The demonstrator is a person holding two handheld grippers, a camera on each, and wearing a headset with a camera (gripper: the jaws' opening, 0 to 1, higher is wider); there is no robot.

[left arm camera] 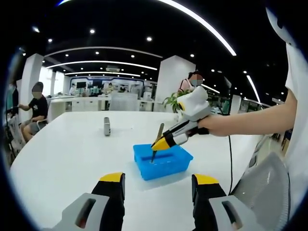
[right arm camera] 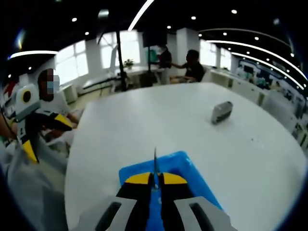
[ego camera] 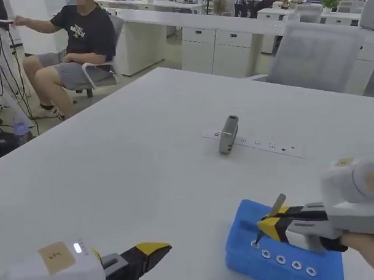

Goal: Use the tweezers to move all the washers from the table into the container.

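Right tongs (ego camera: 265, 226) pinch tweezers (ego camera: 277, 205) over blue container (ego camera: 240, 253) holding four washers (ego camera: 281, 259); left tongs (left arm camera: 159, 180) spread.

head view: the bottom edge cuts off the left gripper (ego camera: 159, 251) behind its jaws, and also the near side of the container (ego camera: 240, 252). the right edge cuts off the right gripper (ego camera: 268, 226), whose jaws hide the middle of the tweezers (ego camera: 278, 204). whether the tips grip a washer (ego camera: 266, 254) is too small to tell. right gripper view: the tweezers (right arm camera: 155, 159) show as a thin blurred line, and the jaws cover the container's near part.
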